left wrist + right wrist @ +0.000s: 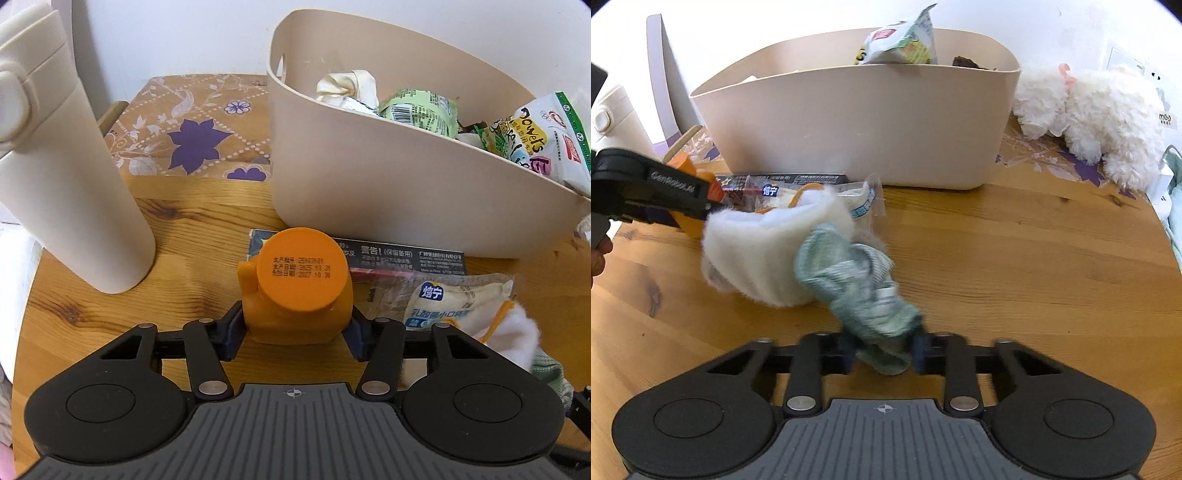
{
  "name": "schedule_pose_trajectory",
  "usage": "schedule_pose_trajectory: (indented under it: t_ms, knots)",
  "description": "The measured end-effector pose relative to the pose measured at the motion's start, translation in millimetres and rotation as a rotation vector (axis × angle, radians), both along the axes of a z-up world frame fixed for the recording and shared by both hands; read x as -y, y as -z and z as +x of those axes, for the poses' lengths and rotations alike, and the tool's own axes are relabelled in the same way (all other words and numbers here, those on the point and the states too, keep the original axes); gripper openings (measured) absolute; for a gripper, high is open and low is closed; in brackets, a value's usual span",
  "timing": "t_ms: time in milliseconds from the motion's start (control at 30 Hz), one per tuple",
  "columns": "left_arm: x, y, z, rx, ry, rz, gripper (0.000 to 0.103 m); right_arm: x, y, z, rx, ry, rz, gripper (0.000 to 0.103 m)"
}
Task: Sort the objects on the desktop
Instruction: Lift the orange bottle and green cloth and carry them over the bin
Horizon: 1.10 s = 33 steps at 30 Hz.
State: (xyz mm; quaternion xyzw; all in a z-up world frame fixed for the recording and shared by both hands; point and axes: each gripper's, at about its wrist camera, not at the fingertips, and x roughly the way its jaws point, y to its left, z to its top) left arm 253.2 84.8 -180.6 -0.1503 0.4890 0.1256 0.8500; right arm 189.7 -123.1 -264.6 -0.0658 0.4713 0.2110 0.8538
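Observation:
My left gripper (293, 338) is shut on an orange bottle (295, 291) with a round cap, held just above the wooden table in front of the beige basket (369, 177). My right gripper (884, 354) is shut on a green-and-white sock (864, 291) whose fluffy white cuff (757, 254) trails to the left over the table. The left gripper and the orange bottle (683, 162) show at the left edge of the right wrist view. The basket (849, 122) holds several snack packets.
A tall cream flask (62, 166) stands left of the bottle. A dark flat packet (406, 258) and a clear bread packet (443, 299) lie before the basket. A white plush toy (1089, 118) sits right of the basket. A patterned mat (192, 129) lies behind.

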Motion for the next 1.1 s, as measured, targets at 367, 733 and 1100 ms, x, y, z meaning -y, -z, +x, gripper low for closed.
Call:
schedule_pose_trajectory:
  t_ms: [367,733,1100]
  knots:
    - [-9.1,-1.8,-25.7,-0.012,0.022,0.018,0.054,26.3,-7.7,-4.2,0.038,0.019,-0.01,0.013]
    - [-11.6,-18.5,-49.8,0.029,0.032,0.012,0.054,45.4,-47.2,-9.5,0.126,-0.033,-0.006,0.013]
    - [-17.1,-46.6,-65.2,0.112,0.071,0.028,0.054,57.7,-82.5,-1.0,0.195,-0.027,0.0,0.013]
